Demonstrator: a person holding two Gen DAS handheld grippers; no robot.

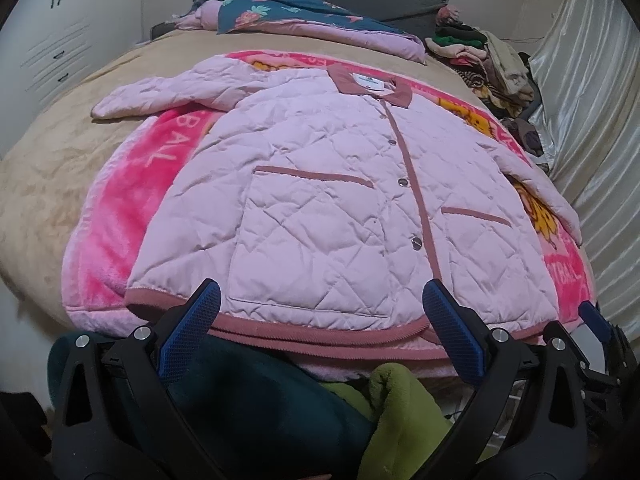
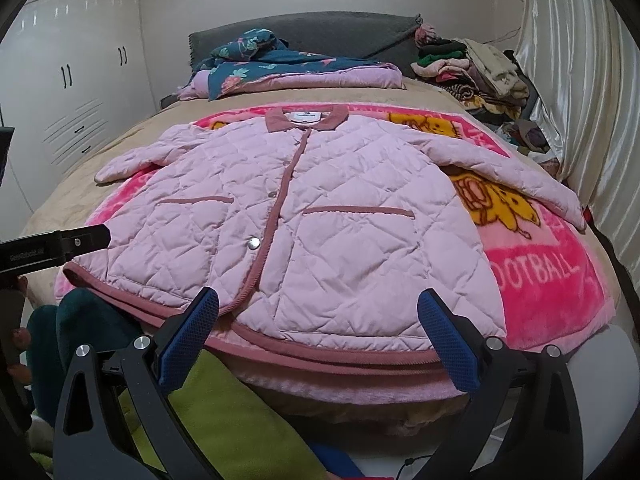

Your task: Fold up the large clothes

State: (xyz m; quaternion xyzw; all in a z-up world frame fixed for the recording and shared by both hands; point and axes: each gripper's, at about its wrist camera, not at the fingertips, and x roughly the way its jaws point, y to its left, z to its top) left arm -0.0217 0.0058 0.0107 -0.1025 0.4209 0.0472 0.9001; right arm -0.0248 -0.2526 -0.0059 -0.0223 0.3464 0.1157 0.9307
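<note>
Fingers (image 1: pixel 452 332) spread; 1 jacket (image 1: pixel 340 200), 2 pockets.

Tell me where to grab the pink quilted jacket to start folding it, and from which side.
Judging by its flat, face-up, buttoned pose, take the pink quilted jacket by its sleeves. The left gripper could pinch the left sleeve near its cuff, coming from the outer left, where it lies free on the beige bedcover. The right gripper mirrors this on the right sleeve.
</note>
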